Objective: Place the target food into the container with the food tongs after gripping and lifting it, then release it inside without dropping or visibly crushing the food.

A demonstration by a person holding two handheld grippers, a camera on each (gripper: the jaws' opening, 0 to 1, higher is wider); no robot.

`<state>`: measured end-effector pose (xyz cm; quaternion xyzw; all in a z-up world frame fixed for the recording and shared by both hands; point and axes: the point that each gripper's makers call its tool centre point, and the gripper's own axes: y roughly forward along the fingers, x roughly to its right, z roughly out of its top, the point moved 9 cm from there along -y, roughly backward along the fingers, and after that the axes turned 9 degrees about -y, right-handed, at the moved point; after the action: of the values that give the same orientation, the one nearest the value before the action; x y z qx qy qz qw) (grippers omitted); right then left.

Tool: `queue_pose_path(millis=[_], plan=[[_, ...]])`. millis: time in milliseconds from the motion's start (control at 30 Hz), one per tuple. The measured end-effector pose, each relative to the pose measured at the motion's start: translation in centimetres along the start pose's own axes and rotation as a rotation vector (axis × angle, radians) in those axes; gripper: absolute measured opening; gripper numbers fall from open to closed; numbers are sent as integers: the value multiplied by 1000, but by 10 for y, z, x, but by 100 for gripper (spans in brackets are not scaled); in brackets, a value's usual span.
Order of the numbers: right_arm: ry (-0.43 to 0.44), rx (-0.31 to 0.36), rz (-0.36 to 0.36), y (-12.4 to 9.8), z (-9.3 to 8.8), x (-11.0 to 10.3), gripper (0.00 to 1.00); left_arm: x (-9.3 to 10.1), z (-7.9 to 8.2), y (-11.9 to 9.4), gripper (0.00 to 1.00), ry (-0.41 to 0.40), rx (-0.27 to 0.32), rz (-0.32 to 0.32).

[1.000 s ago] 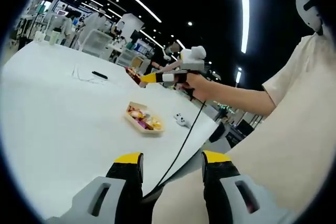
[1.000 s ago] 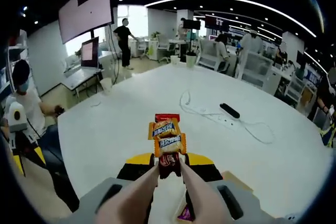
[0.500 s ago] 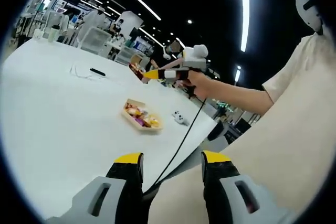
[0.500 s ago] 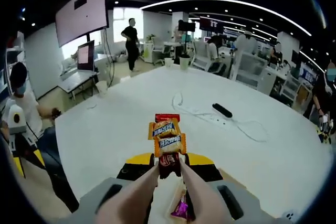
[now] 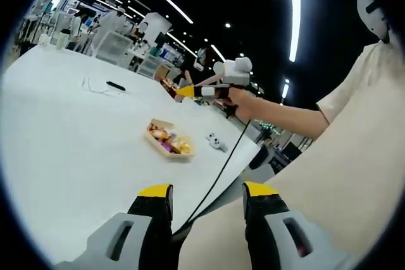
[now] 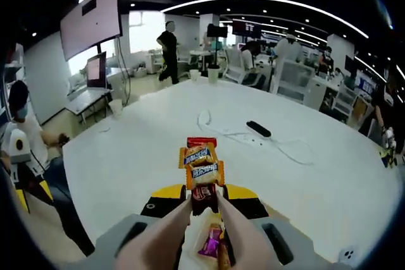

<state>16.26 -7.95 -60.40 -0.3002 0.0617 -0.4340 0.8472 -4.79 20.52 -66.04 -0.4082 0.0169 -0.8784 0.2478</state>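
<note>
Orange candy wrappers [image 6: 201, 165] – pinched at tongs [image 6: 204, 203] tips, above tray [image 6: 193, 252]

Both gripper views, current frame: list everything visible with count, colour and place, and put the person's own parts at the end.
table: one, white, large and rounded, under everything.
container: one, pale tray, on the table near its edge, holding colourful wrapped sweets.
wrapped snacks: a small stack, orange, yellow and red wrappers, held in the tongs above the table.
food tongs: one pair, beige, closed on the snacks, held by the right hand-held gripper.
small white object: one, white, beside the container.
cable: one, white, far side of the table.
black bar-shaped object: one, by the cable.
left hand-held gripper: yellow-tipped black jaws, apart, empty.
right hand-held gripper: shut on the tongs, raised above the container.
</note>
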Motion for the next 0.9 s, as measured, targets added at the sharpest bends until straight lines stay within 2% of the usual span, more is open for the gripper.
queue_pose_path(millis=[567,900], plan=[[41,-9,-58,-17,-15,23,22,0,2,10,44,9,-30,-20],[63,-4,-94,-29,-20,35,22,3,2,24,44,12,-57,-51]])
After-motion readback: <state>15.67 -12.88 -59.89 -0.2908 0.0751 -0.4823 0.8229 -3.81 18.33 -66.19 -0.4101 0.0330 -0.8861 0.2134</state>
